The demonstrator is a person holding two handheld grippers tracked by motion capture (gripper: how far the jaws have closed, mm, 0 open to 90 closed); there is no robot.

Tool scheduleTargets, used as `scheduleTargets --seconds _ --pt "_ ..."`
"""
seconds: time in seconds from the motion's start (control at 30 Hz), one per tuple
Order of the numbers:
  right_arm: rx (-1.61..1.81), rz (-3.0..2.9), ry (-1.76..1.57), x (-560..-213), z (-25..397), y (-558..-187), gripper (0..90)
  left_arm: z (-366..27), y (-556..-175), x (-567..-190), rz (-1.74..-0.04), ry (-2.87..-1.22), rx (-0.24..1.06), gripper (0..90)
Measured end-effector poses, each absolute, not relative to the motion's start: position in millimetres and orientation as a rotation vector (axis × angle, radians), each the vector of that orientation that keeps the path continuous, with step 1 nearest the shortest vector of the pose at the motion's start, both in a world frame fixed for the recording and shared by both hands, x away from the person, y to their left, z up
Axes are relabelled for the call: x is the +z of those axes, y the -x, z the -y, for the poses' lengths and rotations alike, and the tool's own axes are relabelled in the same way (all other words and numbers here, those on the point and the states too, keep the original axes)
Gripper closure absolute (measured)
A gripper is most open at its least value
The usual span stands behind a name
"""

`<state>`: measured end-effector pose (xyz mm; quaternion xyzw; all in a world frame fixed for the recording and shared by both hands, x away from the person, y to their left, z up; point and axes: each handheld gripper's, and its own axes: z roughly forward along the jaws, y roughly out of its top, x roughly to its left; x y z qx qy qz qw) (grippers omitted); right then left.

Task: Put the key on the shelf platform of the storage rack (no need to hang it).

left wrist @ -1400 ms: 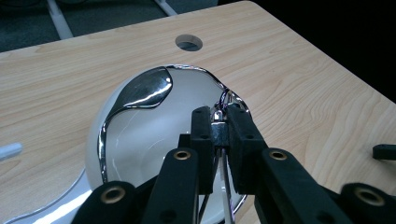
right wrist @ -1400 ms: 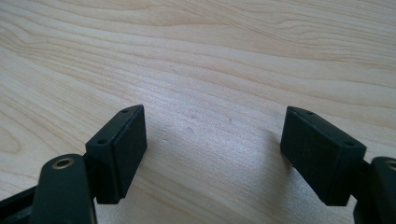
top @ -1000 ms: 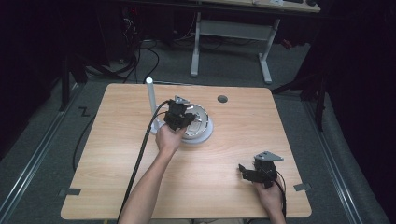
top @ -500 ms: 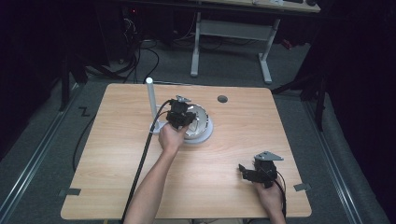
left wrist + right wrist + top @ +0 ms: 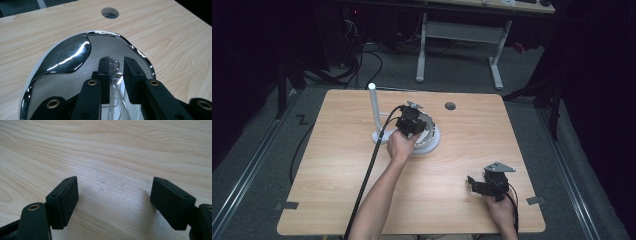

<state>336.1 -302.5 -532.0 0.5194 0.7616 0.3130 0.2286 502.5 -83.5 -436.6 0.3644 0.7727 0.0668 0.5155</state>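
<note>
A: Where the left gripper [image 5: 413, 121] was held over the dish [image 5: 430, 145], what lay inside it?

B: A shiny, mirror-like dish, round and shallow, sat near the middle of the table [image 5: 337, 200]. In the left gripper view, a small clear thing with a tiny metal ring [image 5: 114, 65] lay in the dish [image 5: 65, 57] between the jaws. Too small and glassy to identify. The rest of the bowl reflected only dark shapes and glare.

A: Jaw state, left?

B: Jaws stood close together, narrow gap, flanking the clear thing. Whether they pinched it could not be told.

A: Dish position relative to other items?

B: Just beside a white post [image 5: 374, 110] standing upright on a round base at the dish's left. A round hole [image 5: 450, 106] in the tabletop lay beyond the dish, apart from it; it also showed past the rim in the left gripper view [image 5: 109, 12].

A: Right gripper?

B: The right gripper [image 5: 477, 186] rested near the table's near right corner, well apart from the dish. In its own view [image 5: 113, 202] the jaws were spread wide over bare wood, nothing between them.
</note>
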Motion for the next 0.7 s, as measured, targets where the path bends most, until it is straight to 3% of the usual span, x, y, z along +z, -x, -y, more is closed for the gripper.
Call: scheduleTargets --seconds 0.17,0.2,0.4,0.7 --pt "0.862 -2.097 -1.430 -532 303 -336 23.0 78 -498 -431 -1.841 -0.867 0.149 67.7" --pt "0.862 -2.097 -1.430 -532 303 -336 23.0 77 -497 -430 -1.844 -0.861 0.153 62.5" --pt "0.862 -2.097 -1.431 -532 303 -336 23.0 64 -491 -425 -1.844 -0.837 0.153 51.5" --pt "0.862 -2.097 -1.430 -532 303 -336 23.0 56 -473 -411 -1.782 -0.861 0.172 46.9"
